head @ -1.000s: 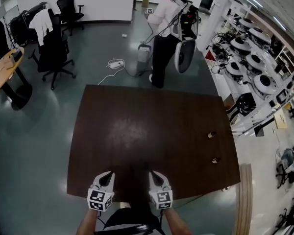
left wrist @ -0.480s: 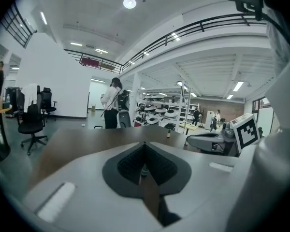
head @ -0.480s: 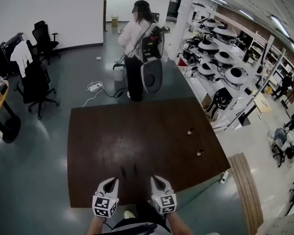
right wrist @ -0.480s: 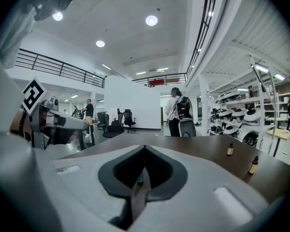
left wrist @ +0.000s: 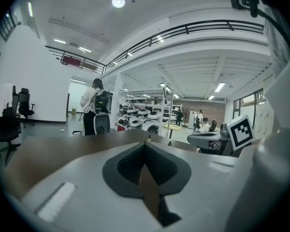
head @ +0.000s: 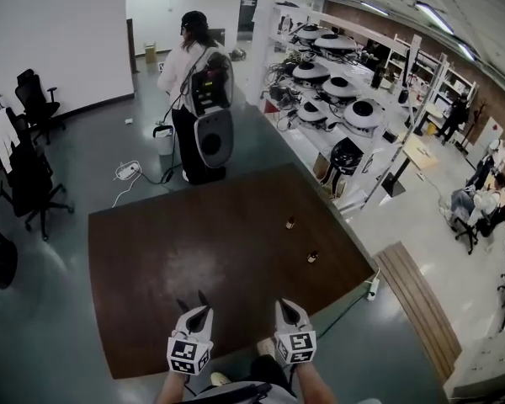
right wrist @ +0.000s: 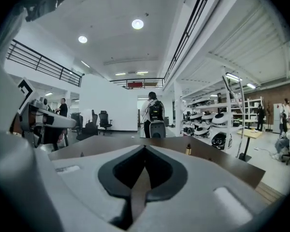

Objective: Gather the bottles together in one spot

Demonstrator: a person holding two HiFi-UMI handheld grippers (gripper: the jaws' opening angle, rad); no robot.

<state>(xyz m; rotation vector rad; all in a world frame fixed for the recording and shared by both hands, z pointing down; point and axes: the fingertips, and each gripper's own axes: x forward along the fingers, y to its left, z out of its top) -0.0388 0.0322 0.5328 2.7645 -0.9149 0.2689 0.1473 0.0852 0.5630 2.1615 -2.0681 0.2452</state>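
Two small dark bottles stand apart near the right side of the dark brown table (head: 151, 251): one farther back (head: 290, 223), one nearer (head: 312, 257). Both grippers hover at the table's front edge, far from the bottles. My left gripper (head: 199, 313) is shut and empty; its own view shows the jaws (left wrist: 146, 145) meeting, with the bottles (left wrist: 149, 137) tiny beyond them. My right gripper (head: 287, 307) is shut too, nothing between its jaws (right wrist: 145, 149). The right gripper view shows one bottle (right wrist: 188, 150) ahead to the right.
A person with a backpack (head: 195, 91) stands past the table's far edge. Office chairs (head: 25, 175) are at the left, and a power strip (head: 128, 171) lies on the floor. Shelves of round white devices (head: 337, 91) line the right, with a wooden board (head: 412, 305) beside the table.
The head view has swung to the right, so table, bottles and standing person sit further left in the picture. Both grippers stay shut at the front edge.
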